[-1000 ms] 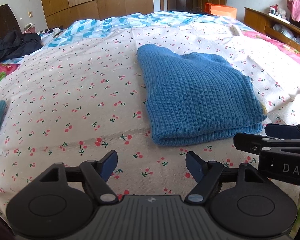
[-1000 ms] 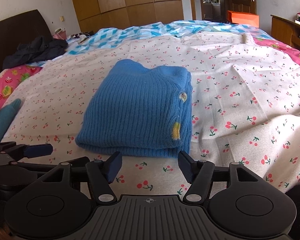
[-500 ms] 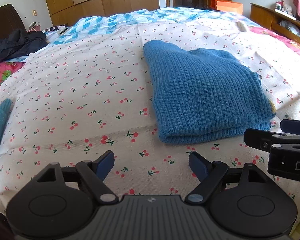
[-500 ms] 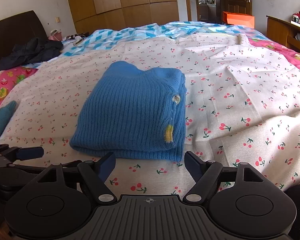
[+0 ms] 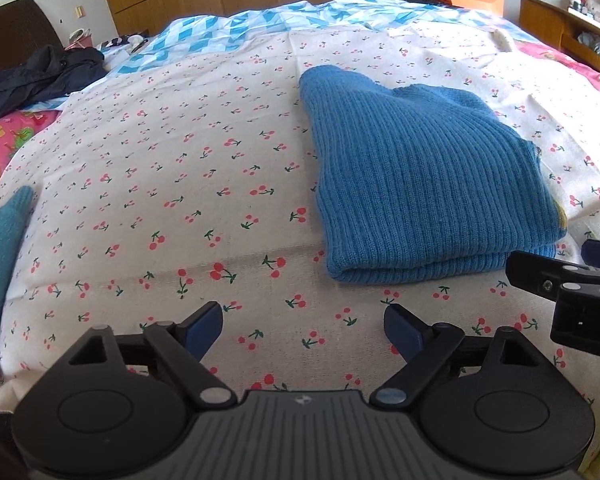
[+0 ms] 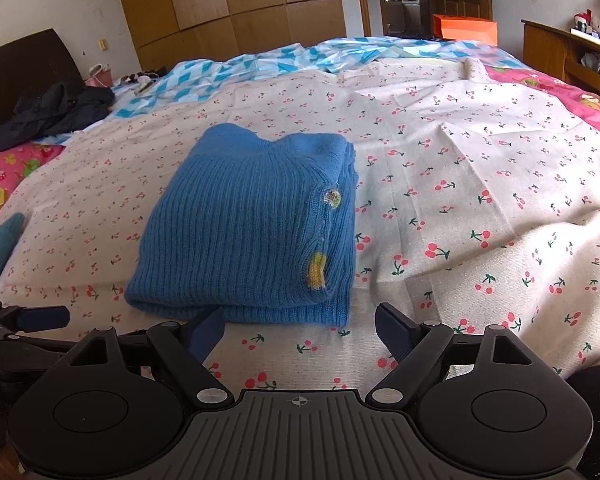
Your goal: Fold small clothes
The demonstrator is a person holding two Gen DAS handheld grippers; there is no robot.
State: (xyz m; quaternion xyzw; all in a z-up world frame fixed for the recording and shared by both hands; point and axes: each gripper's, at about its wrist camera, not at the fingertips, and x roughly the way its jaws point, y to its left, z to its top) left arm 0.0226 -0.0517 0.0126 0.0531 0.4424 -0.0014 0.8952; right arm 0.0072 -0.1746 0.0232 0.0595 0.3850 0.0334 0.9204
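Left wrist view: the left gripper [image 5: 303, 327] is opening wide and empty, just before the folded blue ribbed sweater [image 5: 420, 184] on the cherry-print sheet [image 5: 160, 184]. The right gripper [image 6: 299, 330] is also opening, holding nothing, near the sweater's front edge.

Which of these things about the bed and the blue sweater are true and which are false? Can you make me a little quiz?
1. The blue sweater lies folded on the cherry-print sheet. True.
2. The left gripper is holding the sweater. False: its jaws are opening, with only sheet between them.
3. A dark jacket lies at the far left of the bed. True.
4. The sweater has no other colour on it. False: a yellow patch shows near its right edge.
5. The right gripper has nothing between its fingers. True: its jaws are opening.
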